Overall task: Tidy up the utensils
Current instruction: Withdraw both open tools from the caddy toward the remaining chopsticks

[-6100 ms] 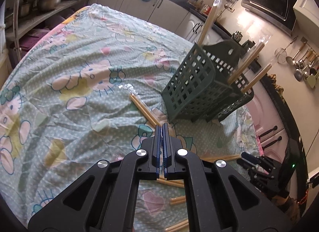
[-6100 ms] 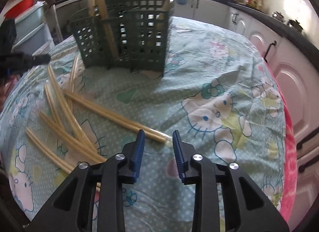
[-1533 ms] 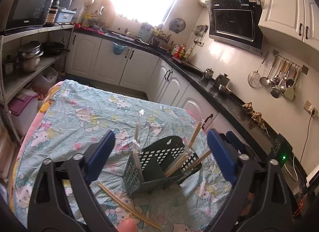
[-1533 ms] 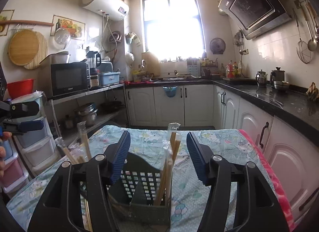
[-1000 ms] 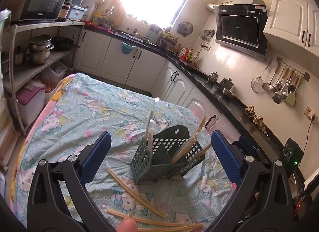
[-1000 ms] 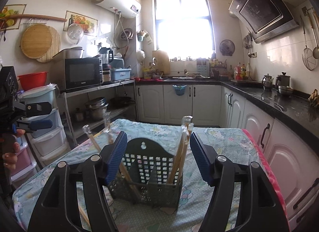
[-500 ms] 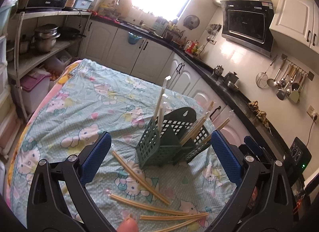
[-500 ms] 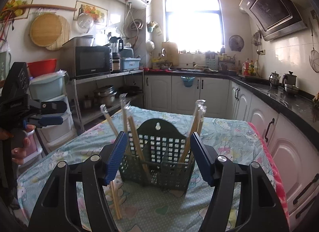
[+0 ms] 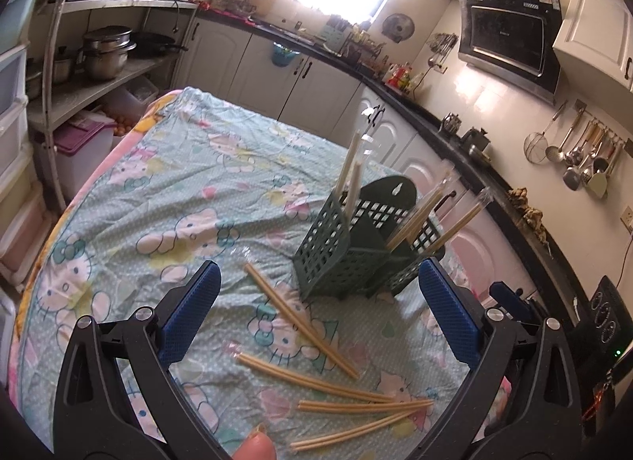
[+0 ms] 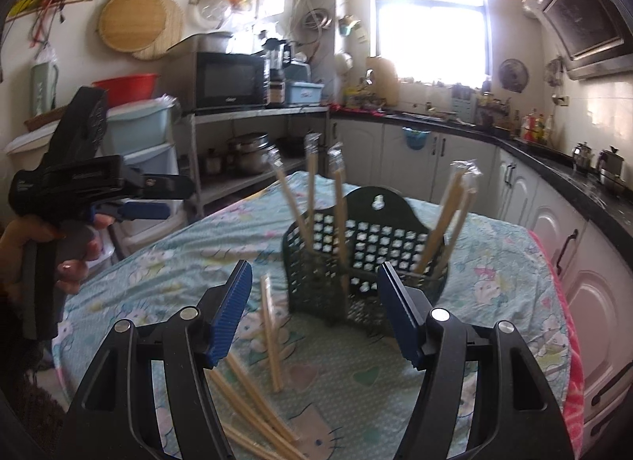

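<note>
- The left gripper (image 9: pixel 316 307) had its blue-padded jaws wide apart, with nothing between them.
- The right gripper (image 10: pixel 314 311) was also spread apart and empty.
- The dark green plastic lattice basket (image 9: pixel 348 250) stood on the pale blue cartoon-print tablecloth (image 9: pixel 158 191), with wrapped wooden chopsticks upright inside.
- More loose wooden chopsticks (image 9: pixel 300 317) lay on the cloth just beside the basket.

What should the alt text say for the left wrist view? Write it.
An open, empty left gripper hovers over a cartoon-print tablecloth where wrapped chopsticks lie loose in front of a green basket holding more chopsticks upright, with kitchen counters behind.
</note>
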